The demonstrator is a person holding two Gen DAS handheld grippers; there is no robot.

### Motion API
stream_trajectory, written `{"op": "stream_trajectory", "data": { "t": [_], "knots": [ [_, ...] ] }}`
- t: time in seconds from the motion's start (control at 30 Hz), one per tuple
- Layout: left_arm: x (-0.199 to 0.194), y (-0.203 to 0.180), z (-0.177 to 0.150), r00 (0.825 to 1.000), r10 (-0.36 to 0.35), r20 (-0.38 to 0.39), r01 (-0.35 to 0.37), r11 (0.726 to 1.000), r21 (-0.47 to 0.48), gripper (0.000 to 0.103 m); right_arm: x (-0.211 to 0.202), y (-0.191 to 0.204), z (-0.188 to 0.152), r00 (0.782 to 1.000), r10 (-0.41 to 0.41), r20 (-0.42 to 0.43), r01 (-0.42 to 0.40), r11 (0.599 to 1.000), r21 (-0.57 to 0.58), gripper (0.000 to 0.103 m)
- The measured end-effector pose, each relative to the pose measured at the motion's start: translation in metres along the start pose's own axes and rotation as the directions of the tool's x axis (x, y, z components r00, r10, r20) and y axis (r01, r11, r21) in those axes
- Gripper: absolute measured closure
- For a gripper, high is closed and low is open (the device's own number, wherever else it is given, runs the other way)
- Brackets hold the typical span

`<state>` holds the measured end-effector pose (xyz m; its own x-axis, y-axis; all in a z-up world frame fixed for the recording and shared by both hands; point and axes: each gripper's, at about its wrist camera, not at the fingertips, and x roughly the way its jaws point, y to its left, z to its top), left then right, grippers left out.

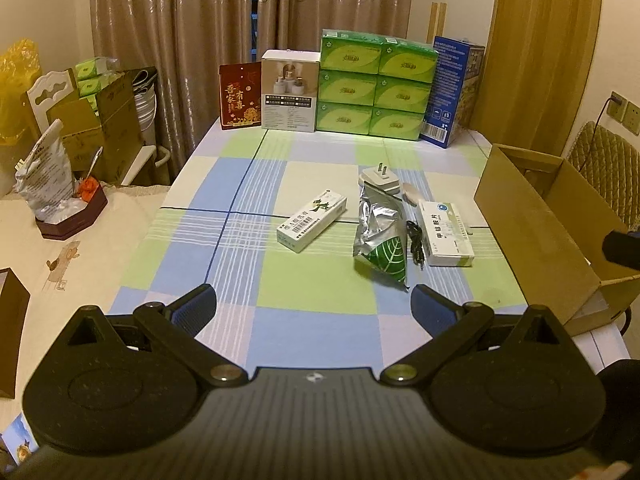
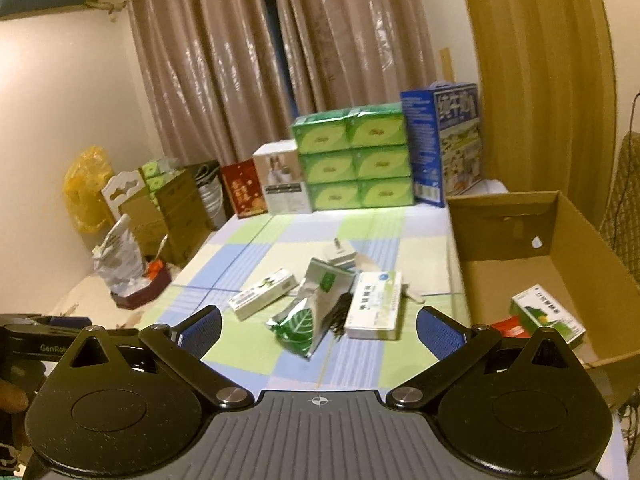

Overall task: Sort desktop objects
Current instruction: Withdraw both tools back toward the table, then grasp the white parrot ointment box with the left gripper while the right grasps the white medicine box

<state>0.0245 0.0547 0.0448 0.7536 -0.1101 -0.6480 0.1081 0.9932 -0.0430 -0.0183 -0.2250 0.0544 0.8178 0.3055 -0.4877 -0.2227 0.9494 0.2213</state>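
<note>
left tongs (image 1: 313, 306), lower centre of the left wrist view, stand wide apart and hold nothing, above the near edge of the surface (image 1: 316, 328), which wears a checked cloth of blue, green and cream. at mid frame a long white ointment box (image 1: 311, 219) lies on a diagonal; to its right lies a crumpled silver pouch with a green leaf print (image 1: 380, 236), then a thin black cable (image 1: 416, 242), then a white medicine box (image 1: 446, 233) just beside it. above the pouch a white plug adapter (image 1: 379, 178) rests with its prongs up. at the right edge stands an open cardboard box (image 1: 536, 232). along the far edge, upper centre, stand a red packet (image 1: 240, 96), a white carton (image 1: 290, 90), a stack of green tissue packs (image 1: 376, 88) and a blue carton (image 1: 454, 90). right tongs (image 2: 319, 332), lower centre of the right wrist view, are likewise spread apart and empty, above the same cluster; in this view the cardboard box, at right, holds a green and white carton (image 2: 548, 316) with a red item (image 2: 508, 327) touching its left side.
</note>
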Motion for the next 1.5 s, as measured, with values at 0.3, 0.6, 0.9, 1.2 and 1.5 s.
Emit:
{"op": "stream_trajectory", "data": {
  "t": [0.3,0.6,0.9,1.2,1.5],
  "knots": [
    [0.006,-0.001,0.012,1.0,-0.015,0.005,0.015,0.999,0.037,0.001,0.017,0.006,-0.004,1.0,0.007,-0.022,-0.007,1.0,-0.008,0.002],
    [0.047,0.008,0.02,0.998,-0.055,-0.01,0.055,0.997,0.057,0.001,0.067,0.004,-0.012,0.996,-0.01,-0.084,0.008,1.0,-0.027,0.002],
    [0.123,0.025,0.023,0.999,-0.034,-0.004,0.034,0.995,0.091,0.002,0.143,-0.014,-0.017,0.988,-0.064,-0.138,0.062,0.998,-0.015,0.002],
    [0.184,0.028,0.02,0.997,-0.06,-0.038,0.063,0.993,0.095,0.003,0.195,-0.043,-0.015,0.966,-0.141,-0.216,0.142,0.99,-0.011,0.002],
    [0.213,0.013,0.039,0.992,-0.115,-0.043,0.121,0.971,0.208,0.008,0.228,-0.051,-0.01,0.953,-0.172,-0.25,0.162,0.985,-0.058,0.003]
  ]
}}
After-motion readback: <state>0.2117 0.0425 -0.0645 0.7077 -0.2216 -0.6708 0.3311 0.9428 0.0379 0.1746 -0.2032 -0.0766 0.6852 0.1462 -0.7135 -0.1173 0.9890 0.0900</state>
